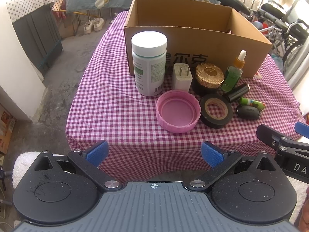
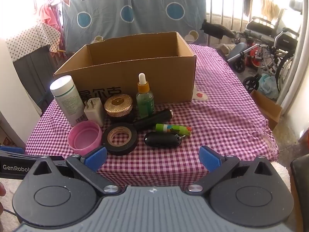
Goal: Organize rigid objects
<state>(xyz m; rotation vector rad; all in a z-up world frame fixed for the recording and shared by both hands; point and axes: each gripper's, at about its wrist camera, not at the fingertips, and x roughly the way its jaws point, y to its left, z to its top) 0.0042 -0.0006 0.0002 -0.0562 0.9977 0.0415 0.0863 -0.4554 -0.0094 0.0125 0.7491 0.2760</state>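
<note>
An open cardboard box stands at the back of the checked table. In front of it are a white pill bottle, a white plug adapter, a gold-lidded jar, a green dropper bottle, a pink lid, a black tape roll, a black tube, a green lighter and a black key fob. My left gripper and right gripper hang open before the table's near edge, holding nothing.
The table wears a purple-and-white checked cloth. A wheelchair and a small carton stand to the right. Grey cabinet and shoes are on the left. A blue patterned sheet hangs behind.
</note>
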